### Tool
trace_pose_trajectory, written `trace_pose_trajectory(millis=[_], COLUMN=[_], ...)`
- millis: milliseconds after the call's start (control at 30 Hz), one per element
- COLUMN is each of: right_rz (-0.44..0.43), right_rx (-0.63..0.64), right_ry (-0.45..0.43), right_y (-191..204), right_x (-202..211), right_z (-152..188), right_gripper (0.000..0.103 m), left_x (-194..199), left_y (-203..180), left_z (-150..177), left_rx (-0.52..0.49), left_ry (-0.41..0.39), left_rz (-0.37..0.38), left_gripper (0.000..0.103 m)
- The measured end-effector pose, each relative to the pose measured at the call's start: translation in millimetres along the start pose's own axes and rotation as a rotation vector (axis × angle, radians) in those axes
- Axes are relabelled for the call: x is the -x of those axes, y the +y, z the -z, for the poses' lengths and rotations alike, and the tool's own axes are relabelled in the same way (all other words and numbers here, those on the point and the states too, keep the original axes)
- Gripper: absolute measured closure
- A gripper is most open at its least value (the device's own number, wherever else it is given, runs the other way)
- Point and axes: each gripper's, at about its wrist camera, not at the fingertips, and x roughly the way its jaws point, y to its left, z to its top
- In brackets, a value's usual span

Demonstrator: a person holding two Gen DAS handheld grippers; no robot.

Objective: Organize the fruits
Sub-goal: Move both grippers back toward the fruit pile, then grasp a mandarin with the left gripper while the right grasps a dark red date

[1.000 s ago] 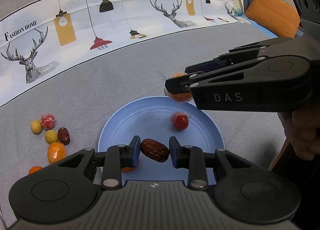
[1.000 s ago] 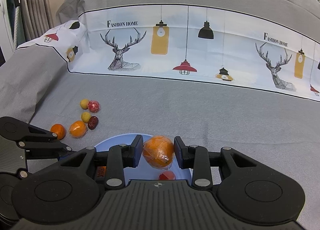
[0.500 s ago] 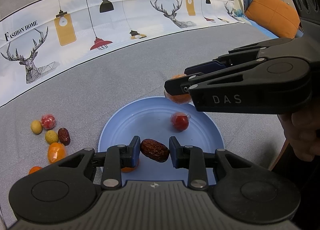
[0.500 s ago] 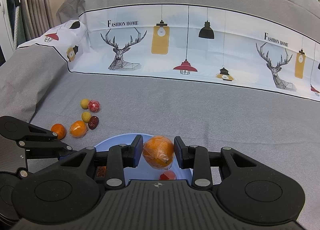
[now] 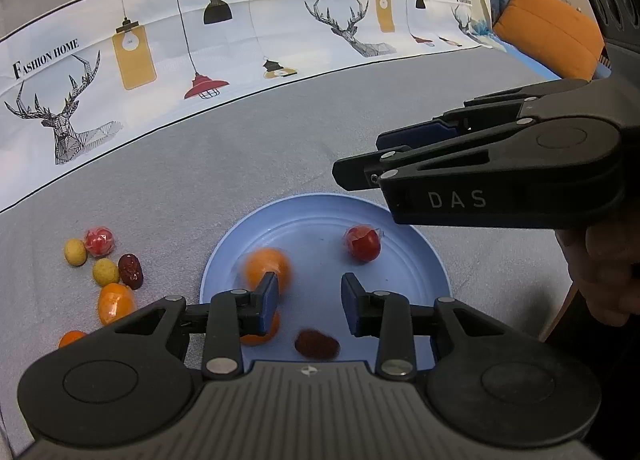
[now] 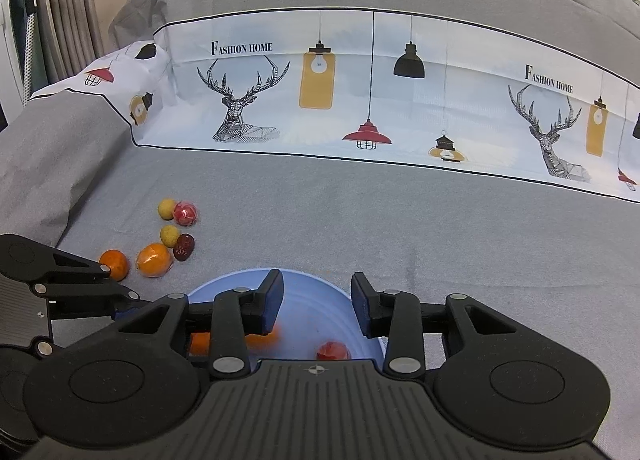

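The blue plate (image 5: 420, 248) lies on the grey cloth (image 5: 240, 163). On it, a blurred orange (image 5: 267, 266) sits toward its left side, a wrapped red fruit (image 5: 362, 244) toward its far right, a blurred dark red date (image 5: 317, 344) at its near edge. The left gripper (image 5: 310, 300) hangs over the plate's near part, jaws apart, empty. The right gripper (image 5: 360, 169) is above the plate's far right rim. Left of the plate lie loose fruits (image 5: 106, 268)

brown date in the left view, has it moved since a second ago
Yes. The date has dropped from between the left tongs onto the near part of the blue plate.
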Motion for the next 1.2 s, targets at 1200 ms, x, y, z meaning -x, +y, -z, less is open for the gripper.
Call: trace_pose_trajectory(millis=[1200], right_rz=[-0.018], right_rx=[-0.045], right_ry=[-0.075], right_y=[1], right_x=[-3], right_z=[-20], right_gripper=[0.08], left_x=[9], left_y=[179], left_z=[-13], left_rx=[0.527], left_ry=[0.075], left_rz=[-0.234], left_gripper=[0.066])
